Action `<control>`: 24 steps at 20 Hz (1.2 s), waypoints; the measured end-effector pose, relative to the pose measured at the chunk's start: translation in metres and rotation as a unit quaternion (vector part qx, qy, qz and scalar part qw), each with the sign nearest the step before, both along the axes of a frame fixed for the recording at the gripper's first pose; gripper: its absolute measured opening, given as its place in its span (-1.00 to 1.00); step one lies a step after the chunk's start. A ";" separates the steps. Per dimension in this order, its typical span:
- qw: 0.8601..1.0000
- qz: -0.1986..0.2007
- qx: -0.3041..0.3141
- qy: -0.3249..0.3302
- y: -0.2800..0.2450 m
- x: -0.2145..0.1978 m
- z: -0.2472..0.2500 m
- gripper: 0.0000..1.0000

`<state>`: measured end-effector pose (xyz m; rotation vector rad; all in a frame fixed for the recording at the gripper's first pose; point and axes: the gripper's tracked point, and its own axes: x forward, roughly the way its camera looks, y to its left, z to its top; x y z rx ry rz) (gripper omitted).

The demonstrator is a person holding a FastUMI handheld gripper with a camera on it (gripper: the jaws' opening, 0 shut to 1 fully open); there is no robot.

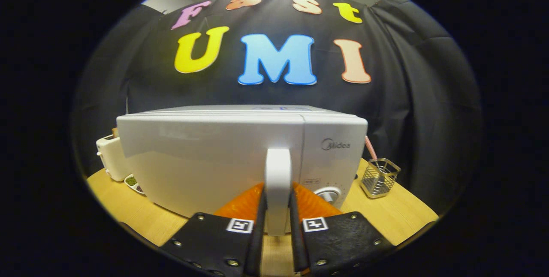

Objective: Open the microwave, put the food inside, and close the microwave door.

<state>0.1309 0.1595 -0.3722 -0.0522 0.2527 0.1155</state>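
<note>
1. The gripper (pixel 278 221) is seen closed narrowly around the microwave's upright door handle (pixel 278 182), with one finger pressed against each side of it.
2. The white microwave (pixel 240 157) is stood on the wooden table (pixel 386 212), directly ahead of the fingers. Its door (pixel 206 161) appears slightly swung out from the body, though how far cannot be told.
3. A control dial (pixel 329 194) is seen low on the panel to the right of the handle.
4. A wire holder (pixel 379 177) with a pink stick in it is placed on the table to the right of the microwave.
5. A white toaster (pixel 110 157) and a small dish (pixel 134 182) are noted at the microwave's left. Whether the dish carries the food cannot be told.
</note>
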 end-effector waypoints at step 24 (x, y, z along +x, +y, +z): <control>0.981 0.153 -0.030 0.115 0.058 -0.214 0.029 -0.45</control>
